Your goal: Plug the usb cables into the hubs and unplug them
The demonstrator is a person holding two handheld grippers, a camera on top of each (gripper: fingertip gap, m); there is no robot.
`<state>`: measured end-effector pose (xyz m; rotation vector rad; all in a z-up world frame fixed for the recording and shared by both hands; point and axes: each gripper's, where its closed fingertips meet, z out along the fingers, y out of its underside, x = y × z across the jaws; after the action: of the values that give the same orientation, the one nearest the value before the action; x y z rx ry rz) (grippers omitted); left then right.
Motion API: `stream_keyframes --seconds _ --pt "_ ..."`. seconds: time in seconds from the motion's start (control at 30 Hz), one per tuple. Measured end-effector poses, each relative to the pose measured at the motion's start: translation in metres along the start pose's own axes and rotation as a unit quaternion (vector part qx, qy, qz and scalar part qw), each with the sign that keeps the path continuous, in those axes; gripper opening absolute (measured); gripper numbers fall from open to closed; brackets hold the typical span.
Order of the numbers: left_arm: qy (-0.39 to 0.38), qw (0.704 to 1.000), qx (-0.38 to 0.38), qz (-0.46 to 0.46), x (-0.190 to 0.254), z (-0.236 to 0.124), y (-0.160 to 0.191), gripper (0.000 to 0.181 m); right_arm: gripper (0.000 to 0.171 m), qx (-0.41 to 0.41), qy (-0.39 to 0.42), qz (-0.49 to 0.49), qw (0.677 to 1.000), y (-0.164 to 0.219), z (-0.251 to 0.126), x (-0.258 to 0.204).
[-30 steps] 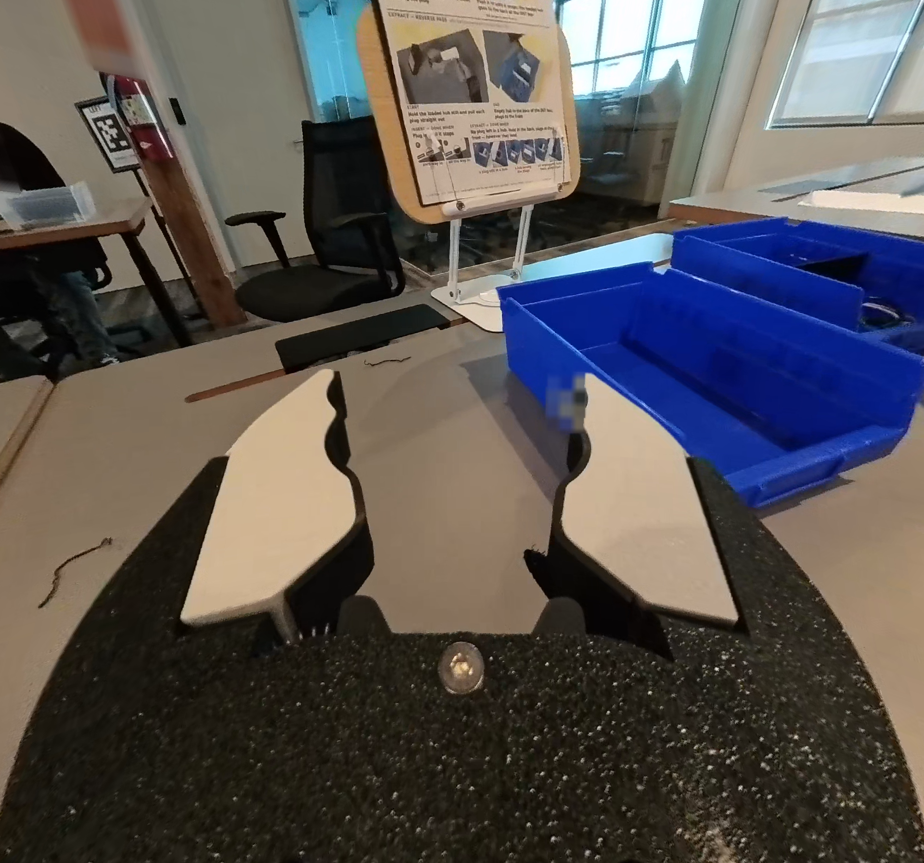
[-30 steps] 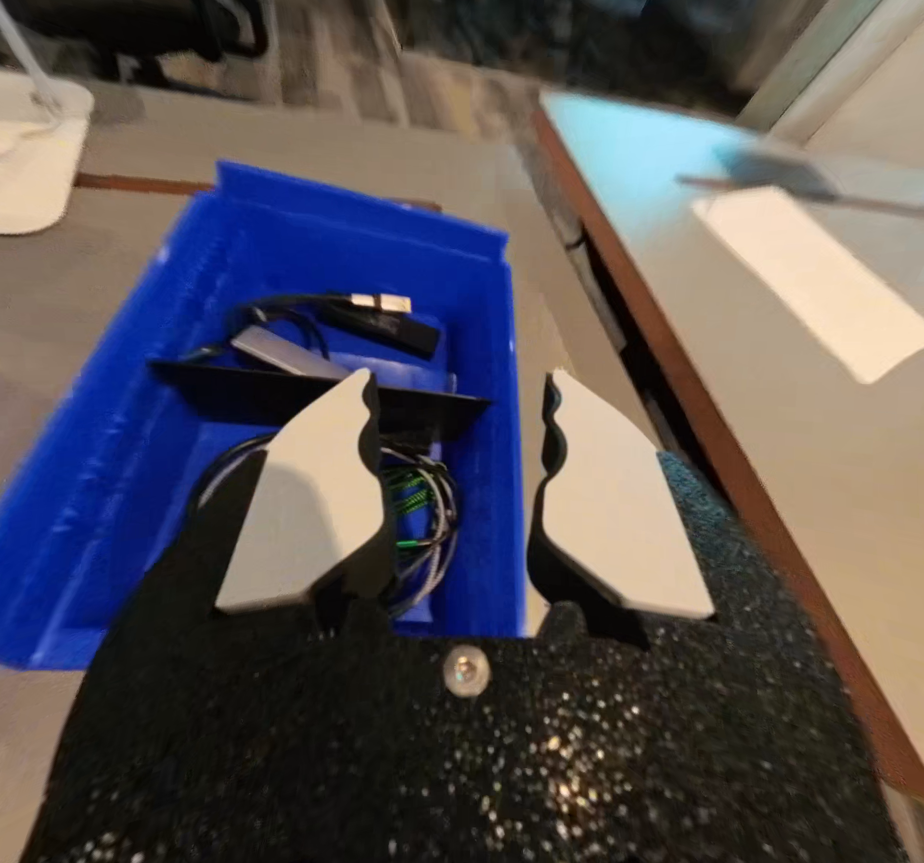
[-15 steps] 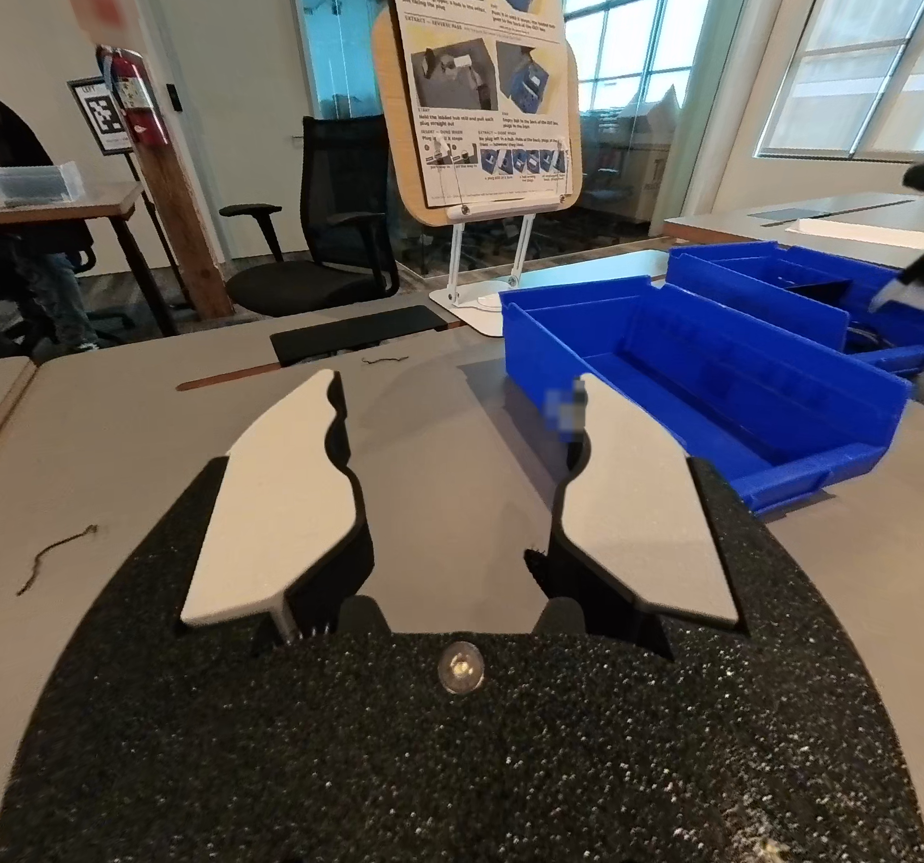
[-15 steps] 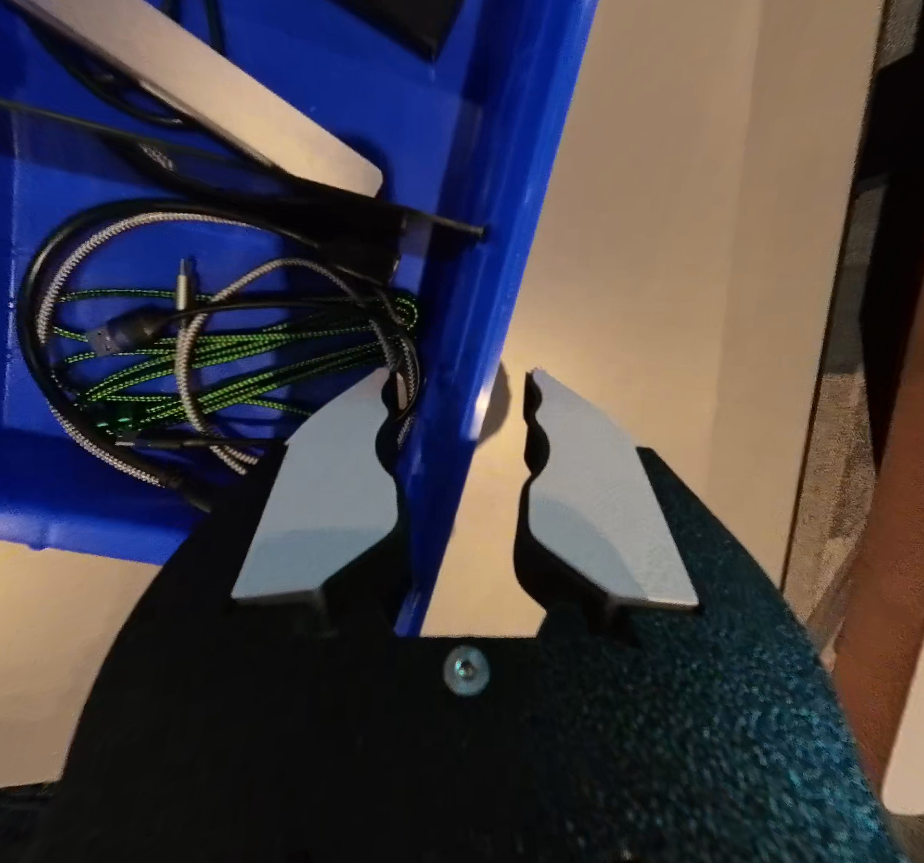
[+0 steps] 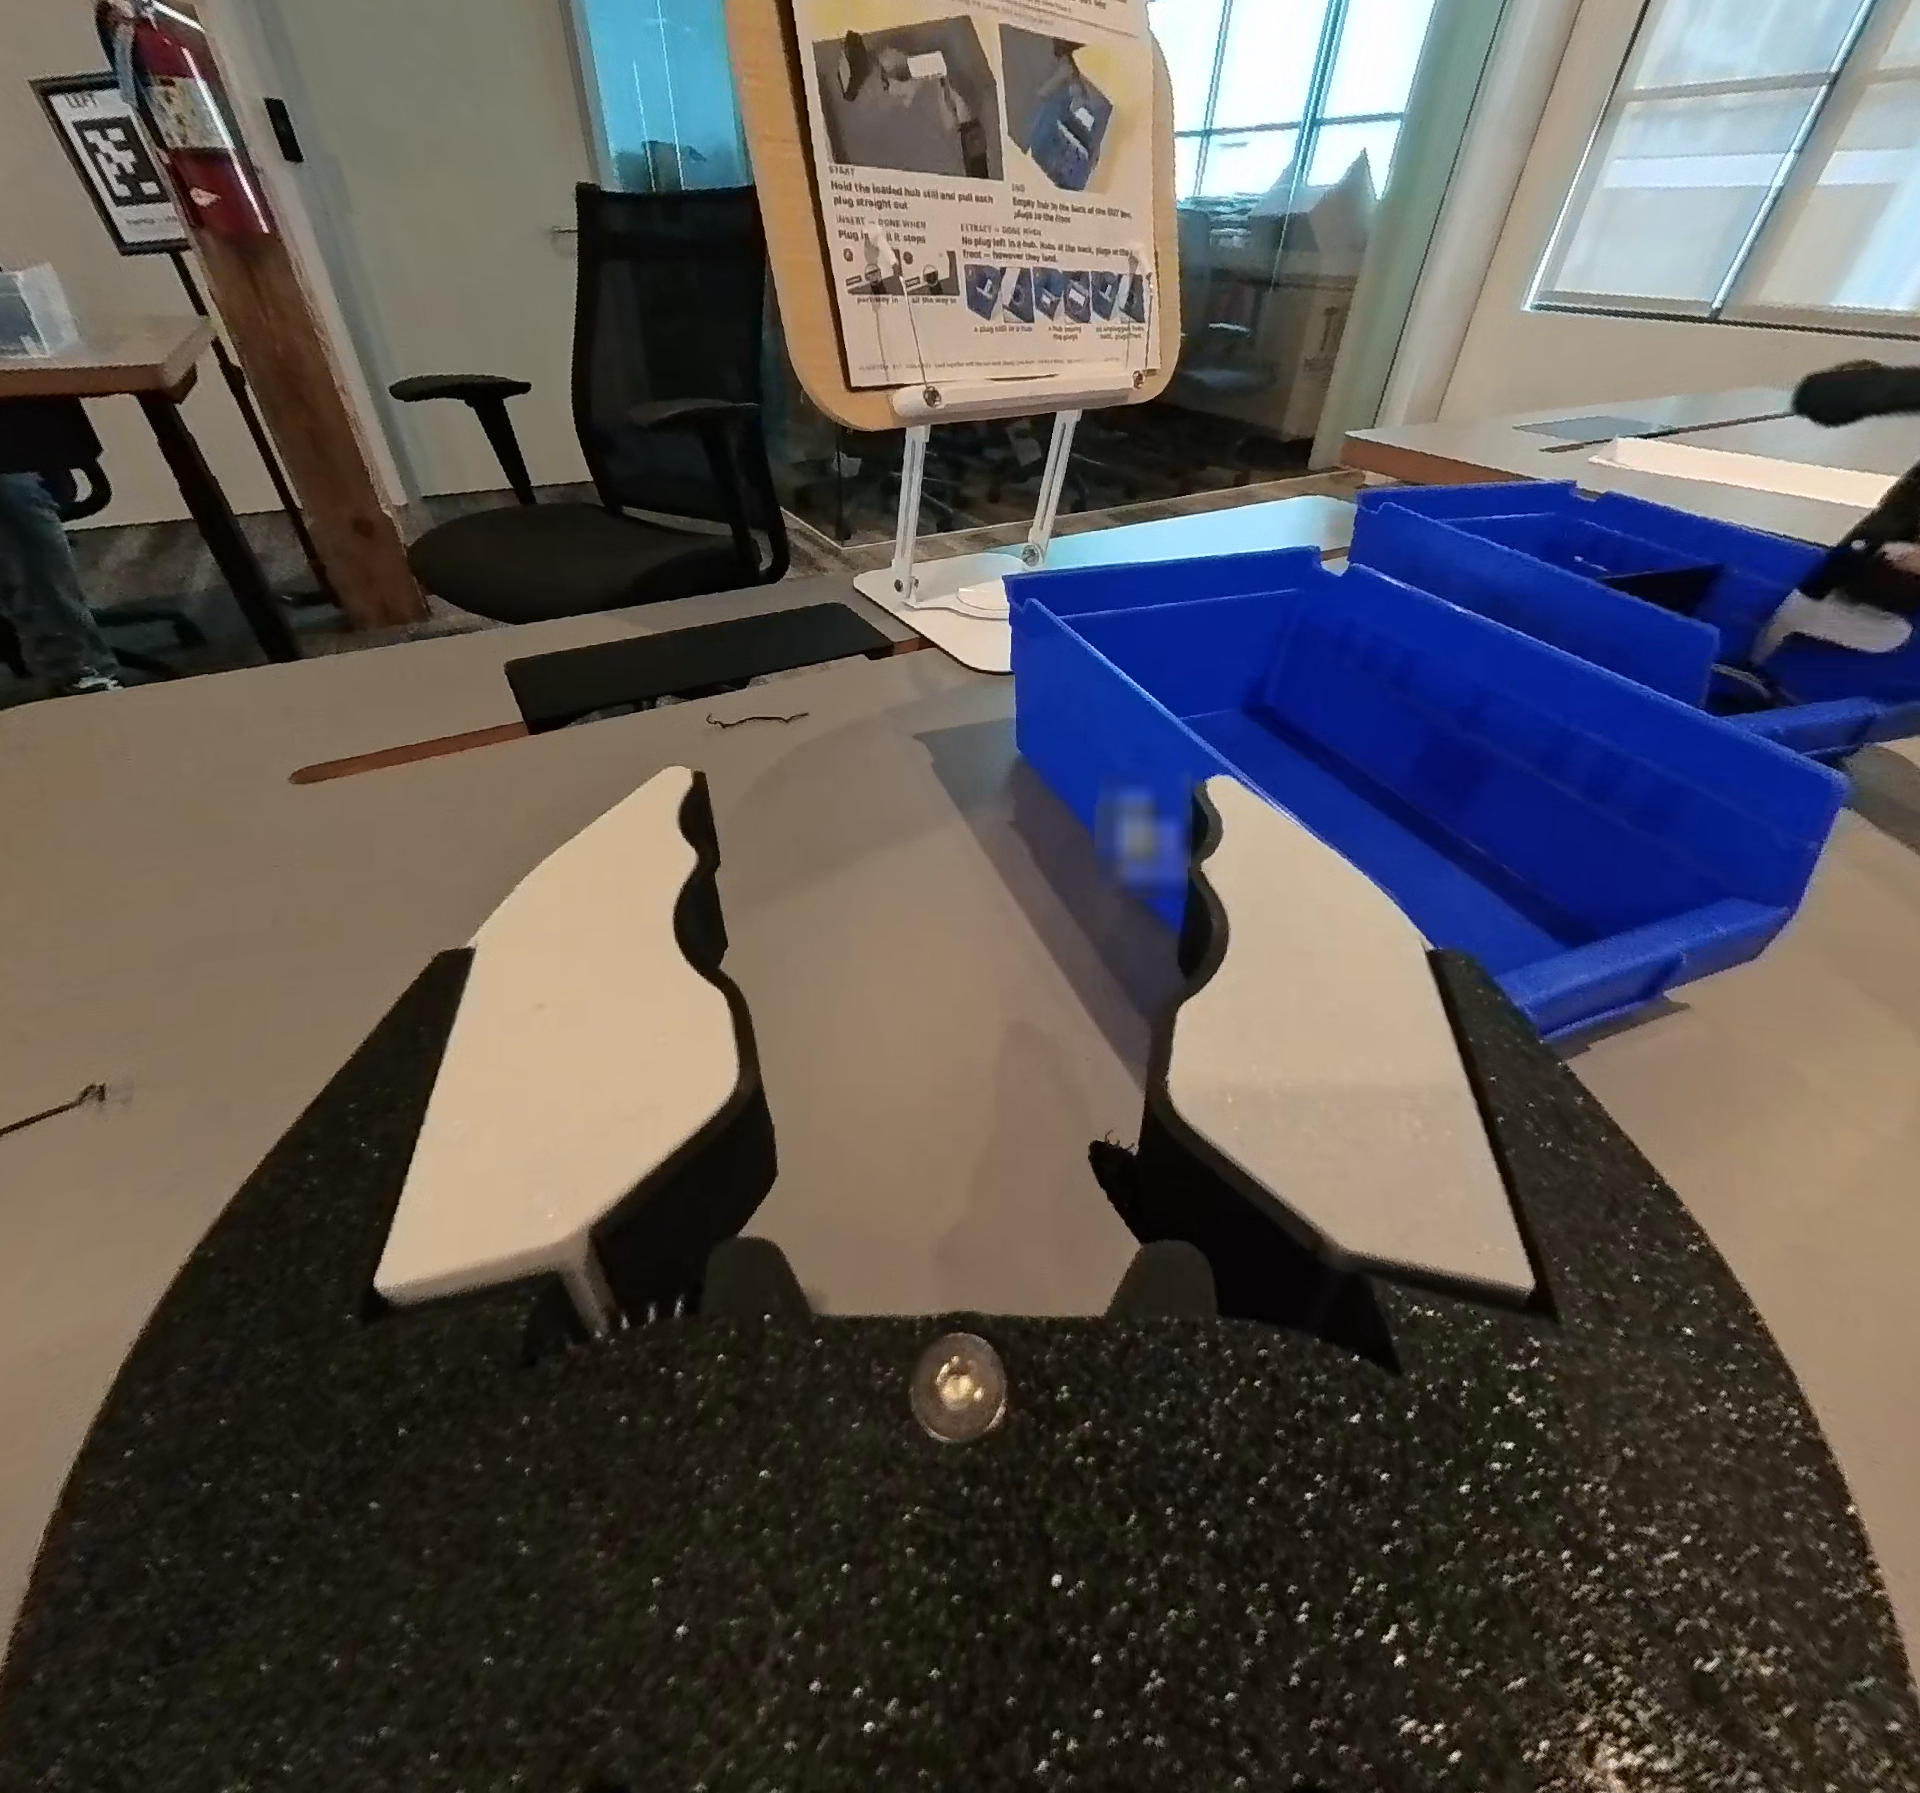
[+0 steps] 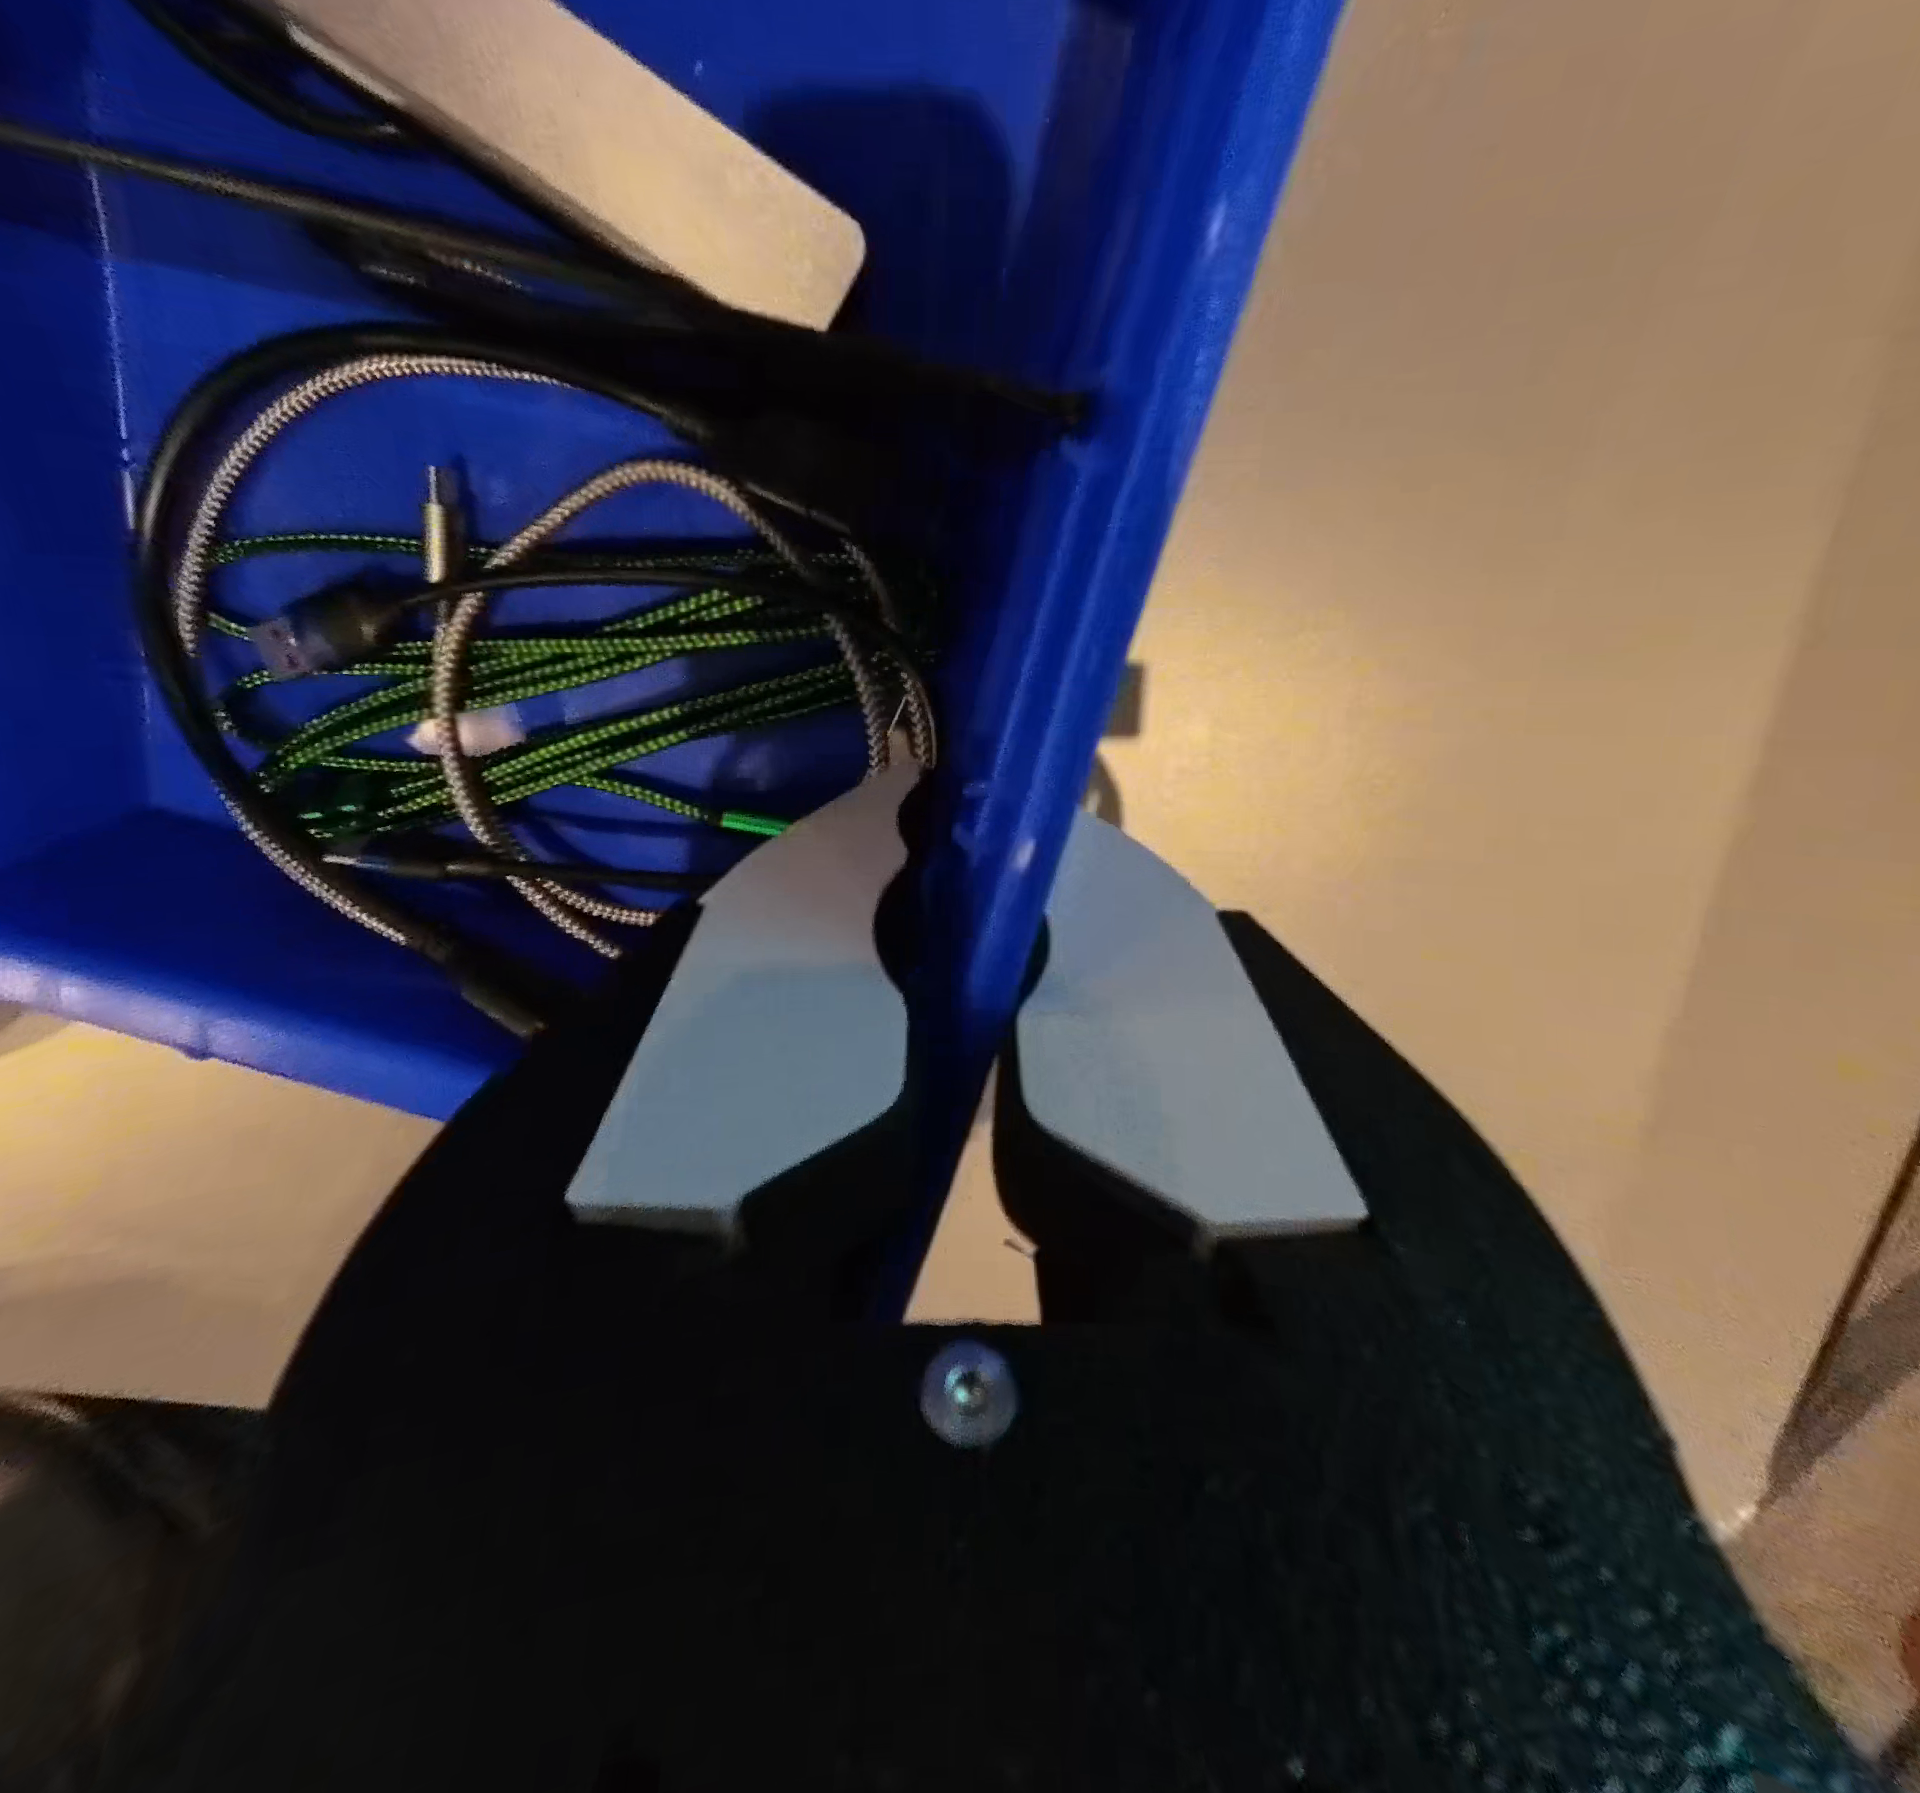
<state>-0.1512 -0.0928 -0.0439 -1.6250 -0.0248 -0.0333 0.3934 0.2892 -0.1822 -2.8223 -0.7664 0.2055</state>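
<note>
My right gripper (image 6: pixel 982 808) is closed on the right side wall of a blue bin (image 6: pixel 1143 393), one finger inside and one outside. In the bin lie coiled USB cables, green braided (image 6: pixel 582 694) and grey braided (image 6: pixel 468 704), in the near compartment. A flat silver hub (image 6: pixel 582 112) lies beyond a black divider. My left gripper (image 5: pixel 951 787) is open and empty above the grey table (image 5: pixel 312 860). In the left wrist view the same bin (image 5: pixel 1558 559) stands at the far right with the right gripper (image 5: pixel 1829 600) on it.
An empty blue bin (image 5: pixel 1455 808) stands just right of my left gripper. Behind it stand an instruction board on a white stand (image 5: pixel 966 133) and a black pad (image 5: pixel 696 663). An office chair (image 5: pixel 623 455) is beyond the table edge. Another table (image 6: pixel 1558 600) lies right of the bin. My hands' fingertips stand some 70 centimetres from each other.
My right gripper swung down over the cable bin's right wall and its fingers closed onto the wall. My left gripper stayed open and drifted slightly.
</note>
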Motion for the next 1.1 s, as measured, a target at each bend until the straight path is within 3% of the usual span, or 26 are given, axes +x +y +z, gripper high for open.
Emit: stream_keyframes --seconds 0.27,0.47,0.67,0.87,1.1 --pt "-0.002 1.0 0.001 -0.004 -0.003 -0.001 0.0 0.086 0.004 0.03 0.006 0.003 1.0 -0.001 -0.016 -0.001" --pt "-0.004 1.0 0.004 -0.016 -0.008 -0.002 0.0 0.086 0.004 0.044 0.047 -0.053 0.997 -0.011 -0.064 -0.007" --pt "-0.014 1.0 0.013 -0.016 -0.014 -0.009 -0.006 0.085 0.004 0.101 0.006 -0.074 0.992 -0.035 -0.122 -0.04" --pt "-0.052 0.998 0.032 -0.021 -0.039 -0.03 -0.016 0.085 0.004 0.154 -0.058 -0.175 0.971 -0.082 -0.173 -0.149" --pt "-0.135 0.988 0.073 -0.024 -0.084 -0.084 -0.035 0.084 0.004 0.108 -0.143 -0.363 0.914 -0.124 -0.159 -0.371"
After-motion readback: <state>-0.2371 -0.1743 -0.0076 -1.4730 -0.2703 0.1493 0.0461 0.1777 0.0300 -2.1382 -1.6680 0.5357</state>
